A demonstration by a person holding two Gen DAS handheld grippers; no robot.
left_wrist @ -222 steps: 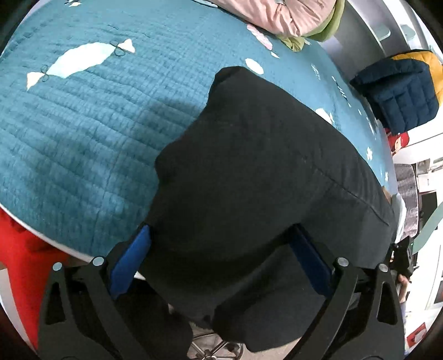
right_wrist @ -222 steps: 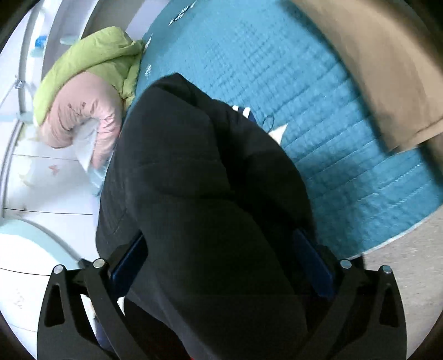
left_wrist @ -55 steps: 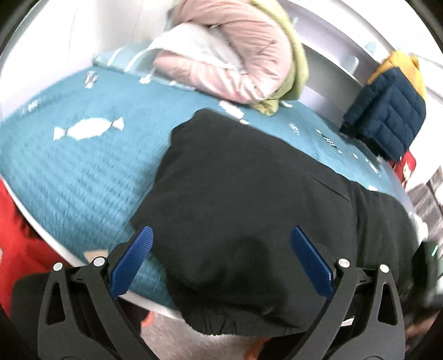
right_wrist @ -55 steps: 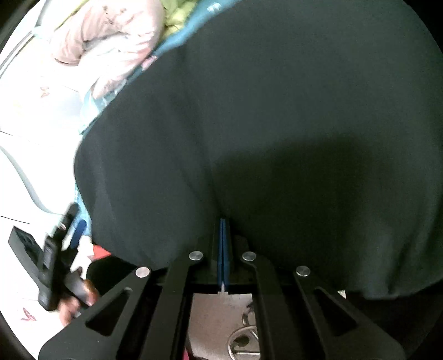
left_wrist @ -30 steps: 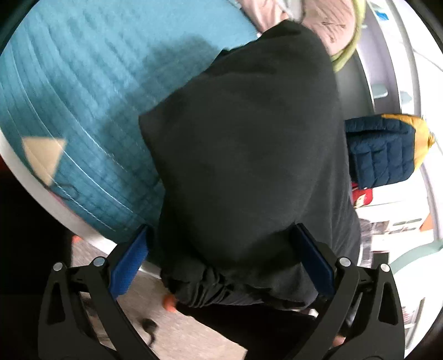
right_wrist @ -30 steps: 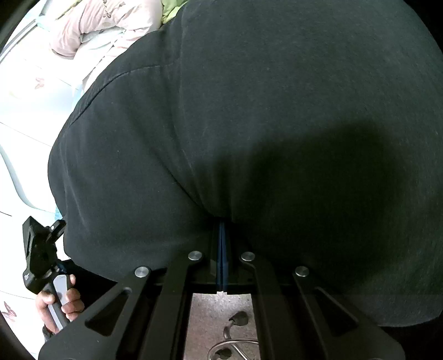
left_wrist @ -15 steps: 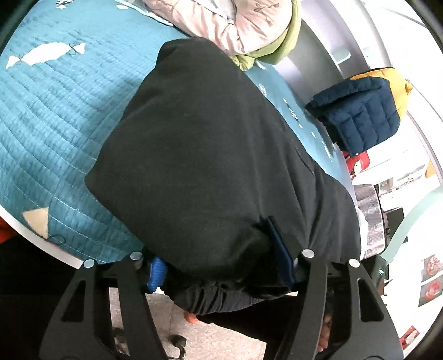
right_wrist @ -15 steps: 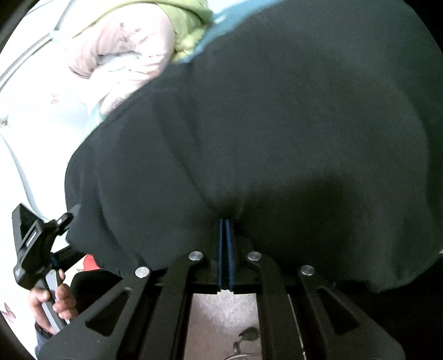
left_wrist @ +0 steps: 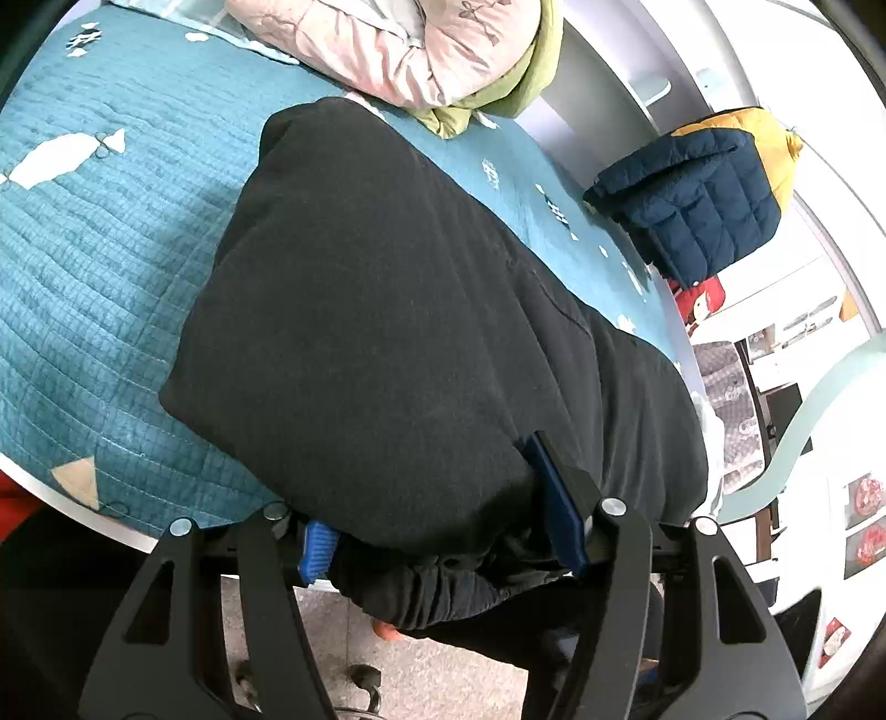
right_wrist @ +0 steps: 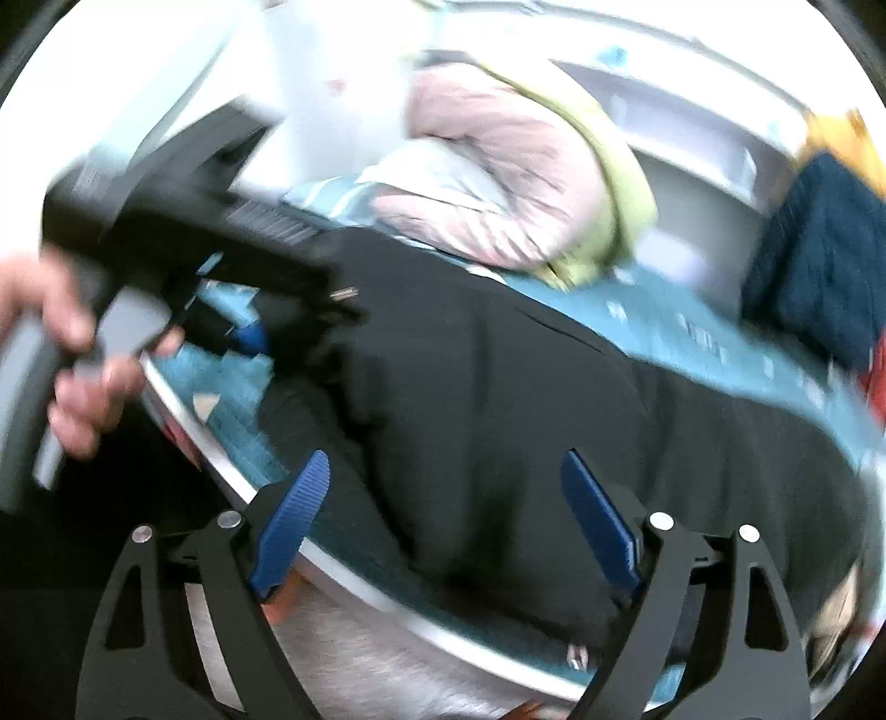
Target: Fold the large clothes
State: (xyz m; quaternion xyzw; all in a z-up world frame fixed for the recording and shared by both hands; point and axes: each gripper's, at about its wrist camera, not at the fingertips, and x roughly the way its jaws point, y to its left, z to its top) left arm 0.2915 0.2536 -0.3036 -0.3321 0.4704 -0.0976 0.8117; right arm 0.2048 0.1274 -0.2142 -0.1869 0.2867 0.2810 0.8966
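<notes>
A large black garment lies folded over on the teal quilted bed, its near end hanging over the bed's edge. My left gripper is shut on a thick bunched fold at that near end, with a blue pad on each side of it. In the blurred right wrist view the black garment stretches across the bed. There my right gripper hovers over its near edge with the jaws opening wide and the pads clear of the cloth. A hand holds the left gripper at the garment's left end.
A pink and green duvet is piled at the head of the bed. A navy and yellow puffer jacket sits at the far right side. The bed's white rim runs just under my right fingers, with grey floor below.
My right gripper has let go of the black garment, opened wide, rolled and pulled back. My left gripper closed on the bunched fold and rose a little with it.
</notes>
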